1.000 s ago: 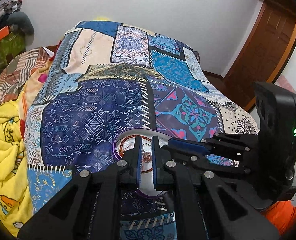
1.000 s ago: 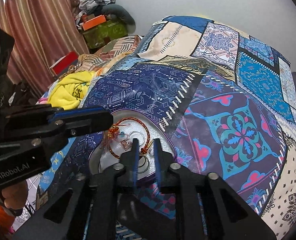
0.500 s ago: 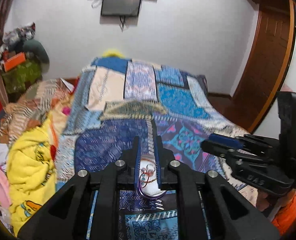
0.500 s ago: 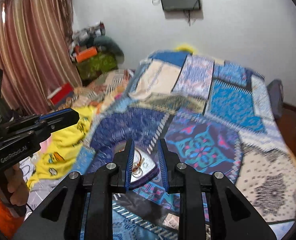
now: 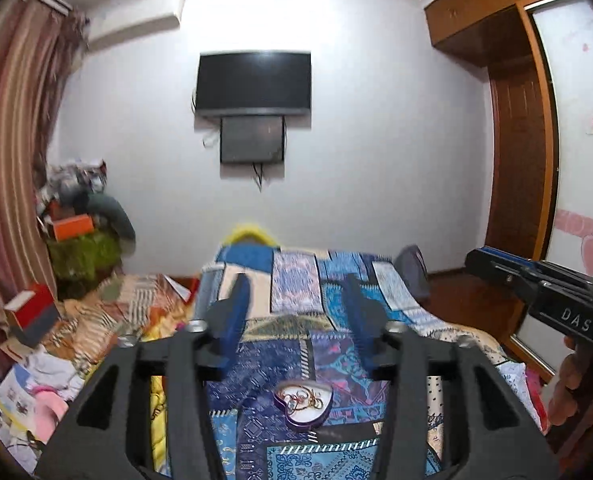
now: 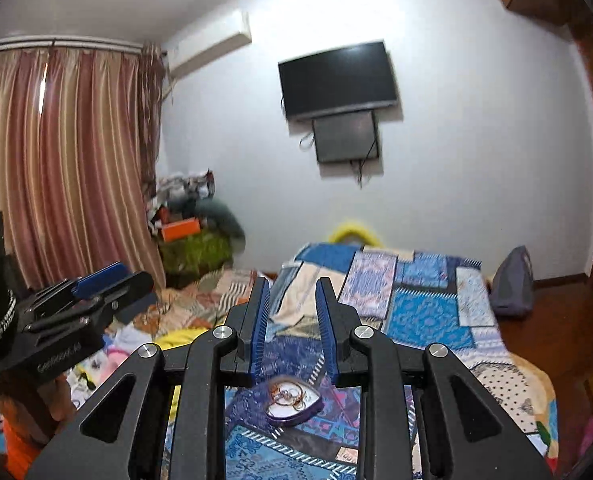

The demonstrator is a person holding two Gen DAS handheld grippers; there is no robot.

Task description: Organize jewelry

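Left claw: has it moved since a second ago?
Yes. The left claw has pulled up and back from the heart-shaped box on the bedspread, and has opened.

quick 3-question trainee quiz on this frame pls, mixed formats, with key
1. True or false: the left gripper is shut on a necklace.
2. Multiple choice: the purple heart-shaped jewelry box with gold pieces inside rests on (A) the wooden floor, (B) the blue patchwork bedspread, (C) the orange box.
3. Fill in: the right gripper is open and holds ____.

Key: 1 false, its jaws stand wide apart and empty; 2 B; 3 nothing.
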